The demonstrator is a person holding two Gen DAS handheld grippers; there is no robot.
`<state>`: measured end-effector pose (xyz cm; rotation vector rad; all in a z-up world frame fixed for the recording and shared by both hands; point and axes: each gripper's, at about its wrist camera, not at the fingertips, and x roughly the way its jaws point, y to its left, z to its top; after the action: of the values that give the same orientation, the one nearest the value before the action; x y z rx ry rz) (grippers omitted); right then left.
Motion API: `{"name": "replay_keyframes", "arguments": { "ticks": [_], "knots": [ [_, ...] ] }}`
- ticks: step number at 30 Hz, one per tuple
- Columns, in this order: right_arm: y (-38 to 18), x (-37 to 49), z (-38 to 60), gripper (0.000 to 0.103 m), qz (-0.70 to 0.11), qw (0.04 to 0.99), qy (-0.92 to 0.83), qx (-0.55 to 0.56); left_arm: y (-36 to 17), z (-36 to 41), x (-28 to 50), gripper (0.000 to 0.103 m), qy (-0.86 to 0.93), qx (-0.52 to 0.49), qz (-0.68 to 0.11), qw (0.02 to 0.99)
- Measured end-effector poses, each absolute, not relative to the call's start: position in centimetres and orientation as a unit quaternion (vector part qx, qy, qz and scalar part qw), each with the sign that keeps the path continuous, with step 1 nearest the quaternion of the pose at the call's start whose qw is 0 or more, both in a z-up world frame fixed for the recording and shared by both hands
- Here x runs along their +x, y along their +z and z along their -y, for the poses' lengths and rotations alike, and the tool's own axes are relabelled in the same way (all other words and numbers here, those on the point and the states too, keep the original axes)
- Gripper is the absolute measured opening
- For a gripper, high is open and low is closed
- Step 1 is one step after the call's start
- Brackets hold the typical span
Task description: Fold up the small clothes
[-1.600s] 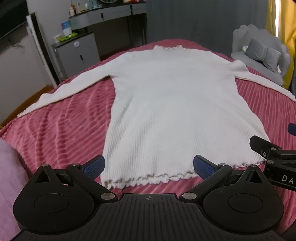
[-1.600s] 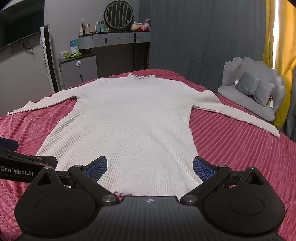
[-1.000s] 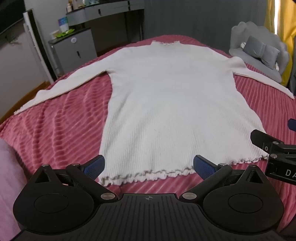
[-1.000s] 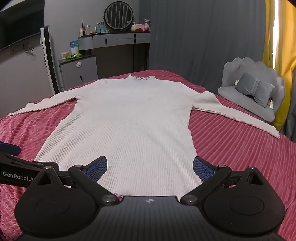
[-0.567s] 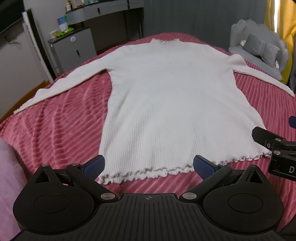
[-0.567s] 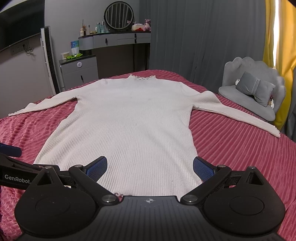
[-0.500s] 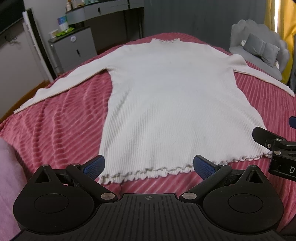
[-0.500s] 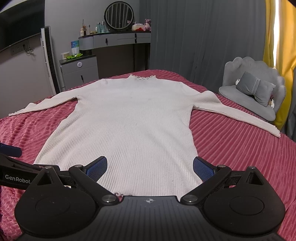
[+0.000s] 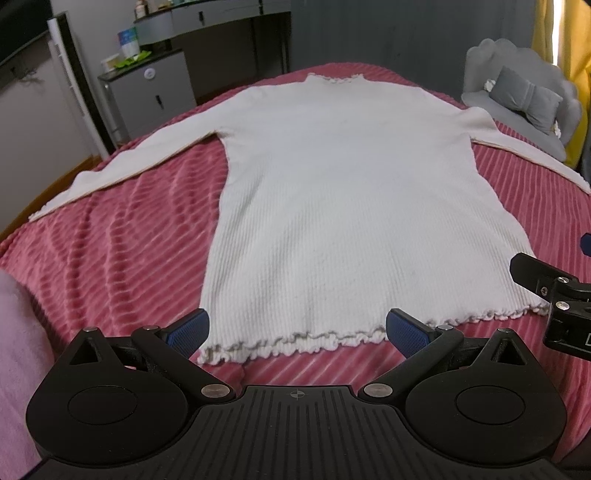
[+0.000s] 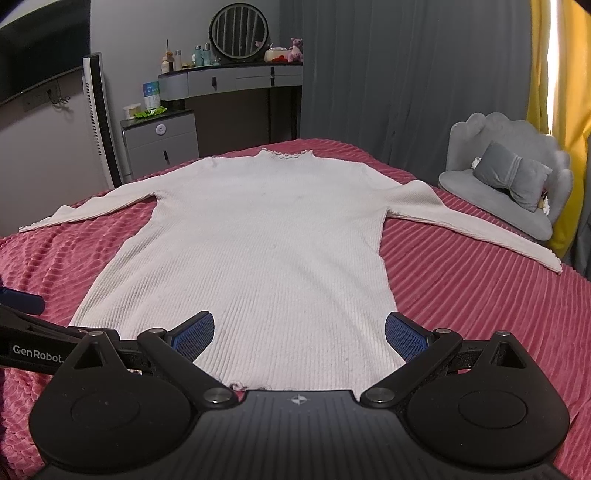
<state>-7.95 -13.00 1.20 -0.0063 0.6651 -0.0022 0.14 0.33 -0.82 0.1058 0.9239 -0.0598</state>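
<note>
- A white ribbed sweater [image 9: 354, 192] lies flat and face-up on the red bedspread [image 9: 122, 243], sleeves spread to both sides, ruffled hem [image 9: 295, 341] nearest.
- Left gripper [image 9: 295, 328] hovers by the hem's left part, fingers wide apart and empty; right gripper [image 10: 299, 330] hangs over the hem's right part, likewise spread and holding nothing.
- Risk, as I judge it: pinching bedspread together with the hem, or catching one knit layer only, would drag the sweater askew.
- The left wrist view shows the whole ruffled hem; the right wrist view hides most of it but shows the right cuff [image 10: 550, 260] and the dresser mirror [image 10: 239, 29].
</note>
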Motion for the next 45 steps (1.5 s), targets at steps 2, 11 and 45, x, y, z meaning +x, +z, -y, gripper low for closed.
{"name": "replay_keyframes", "arguments": {
  "ticks": [2, 11, 45],
  "knots": [
    [1.21, -7.94, 12.97, 0.099, -0.326, 0.945, -0.001, -0.003, -0.84, -0.33, 0.13, 0.103, -0.029, 0.052, -0.445, 0.894],
    [1.16, -8.02, 12.91, 0.099, -0.322, 0.947, 0.003, -0.012, -1.01, -0.43, 0.13, 0.103, -0.029, 0.053, -0.448, 0.892],
    [0.61, -7.95, 13.18, 0.099, -0.325, 0.946, 0.011, 0.000, -1.66, -0.56, 0.32, 0.103, -0.024, 0.060, -0.457, 0.887]
  ]
}}
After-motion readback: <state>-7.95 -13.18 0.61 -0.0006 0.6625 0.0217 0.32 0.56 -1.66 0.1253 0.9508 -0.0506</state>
